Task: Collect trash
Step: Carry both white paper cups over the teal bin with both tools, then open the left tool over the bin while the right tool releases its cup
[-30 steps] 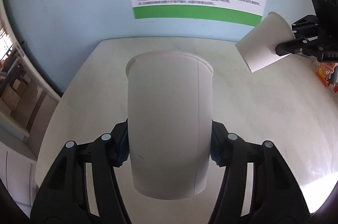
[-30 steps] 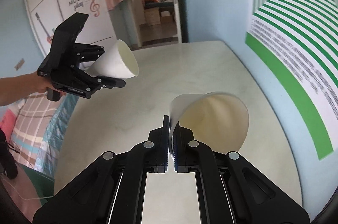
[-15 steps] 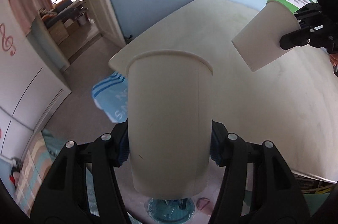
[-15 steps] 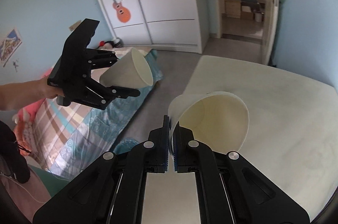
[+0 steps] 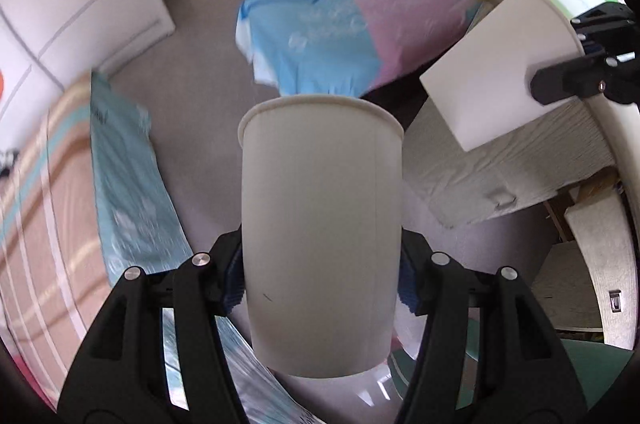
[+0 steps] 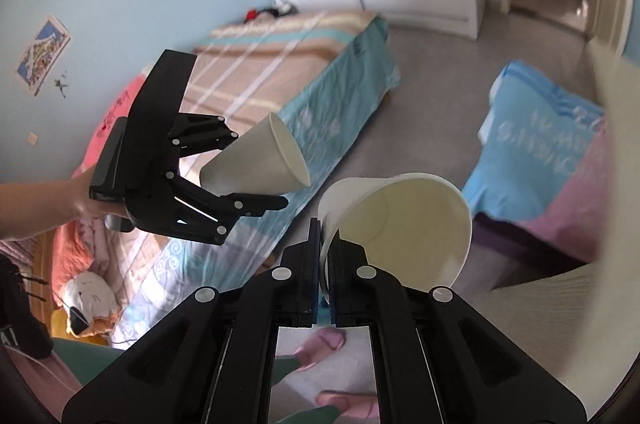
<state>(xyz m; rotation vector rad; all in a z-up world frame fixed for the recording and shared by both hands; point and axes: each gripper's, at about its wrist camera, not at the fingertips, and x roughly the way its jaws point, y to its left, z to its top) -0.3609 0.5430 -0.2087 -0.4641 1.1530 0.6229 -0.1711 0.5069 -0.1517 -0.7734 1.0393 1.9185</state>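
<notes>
White paper cup gripped round its body by left gripper jaws, second cup rim pinched by right gripper

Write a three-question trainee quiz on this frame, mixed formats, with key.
1. True or false: each gripper carries a paper cup.
2. How does the right gripper hold its cup? A) fingers around the body B) fingers pinching the rim wall C) from below
3. Fill in: the left gripper grips its cup across the ____.

Key: 1 true; 2 B; 3 body, with the open mouth pointing away from the camera.
</notes>
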